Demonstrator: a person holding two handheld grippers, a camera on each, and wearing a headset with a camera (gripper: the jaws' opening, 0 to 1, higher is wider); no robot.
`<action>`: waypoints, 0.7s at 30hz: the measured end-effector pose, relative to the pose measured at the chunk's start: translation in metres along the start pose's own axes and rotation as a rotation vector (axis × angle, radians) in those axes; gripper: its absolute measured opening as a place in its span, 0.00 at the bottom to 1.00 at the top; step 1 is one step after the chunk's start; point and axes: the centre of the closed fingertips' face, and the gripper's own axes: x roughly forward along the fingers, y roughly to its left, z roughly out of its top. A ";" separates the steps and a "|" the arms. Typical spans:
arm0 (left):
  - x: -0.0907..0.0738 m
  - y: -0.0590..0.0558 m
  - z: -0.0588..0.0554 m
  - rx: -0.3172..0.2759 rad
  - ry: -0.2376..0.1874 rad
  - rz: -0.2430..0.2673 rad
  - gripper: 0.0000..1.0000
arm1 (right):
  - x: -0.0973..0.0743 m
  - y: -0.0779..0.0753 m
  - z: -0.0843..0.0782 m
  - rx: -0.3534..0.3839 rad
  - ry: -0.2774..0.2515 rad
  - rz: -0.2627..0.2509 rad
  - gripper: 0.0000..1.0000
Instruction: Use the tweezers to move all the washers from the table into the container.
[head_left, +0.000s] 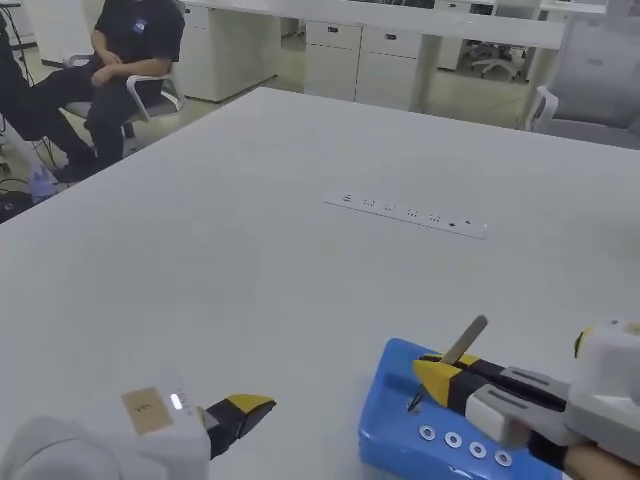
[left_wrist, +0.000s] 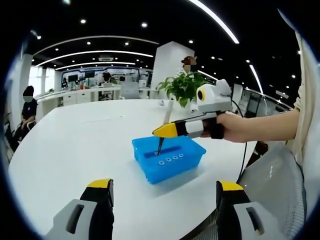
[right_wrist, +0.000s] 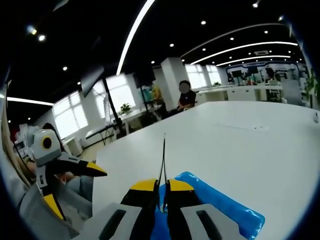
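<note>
My right tongs (head_left: 427, 372) are pressed together on the tweezers (head_left: 466, 338), pinching them partway along their length. The tweezers stand steeply. Their blunt end leans up and away from me, and their points go down into the blue container (head_left: 385, 430). In the left gripper view they look nearly upright. The points sit just beside a row of four washers (head_left: 452, 440) lying in a line on the container's floor; I cannot tell whether the points touch anything. The container rests on the white surface (head_left: 250, 250), close to me on the right.

My left tongs (head_left: 255, 406) are over the surface to the left of the container and apart from it, with the jaws spread wide.

Farther out, a white power strip (head_left: 405, 215) lies flat on the surface, well apart from the container. Beyond the far left edge a person (head_left: 125, 45) sits on a chair (head_left: 160, 95). In the left gripper view a potted plant (left_wrist: 182, 86) stands behind the surface.
</note>
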 end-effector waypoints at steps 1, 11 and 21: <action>0.000 0.000 0.000 0.000 0.000 0.000 0.86 | 0.001 0.000 -0.001 0.001 0.002 0.002 0.03; 0.000 0.001 -0.001 0.001 0.004 -0.002 0.86 | 0.005 0.000 -0.004 0.000 0.017 0.005 0.03; 0.000 -0.001 -0.001 0.005 0.007 -0.007 0.86 | 0.010 -0.004 -0.013 -0.009 0.047 0.006 0.03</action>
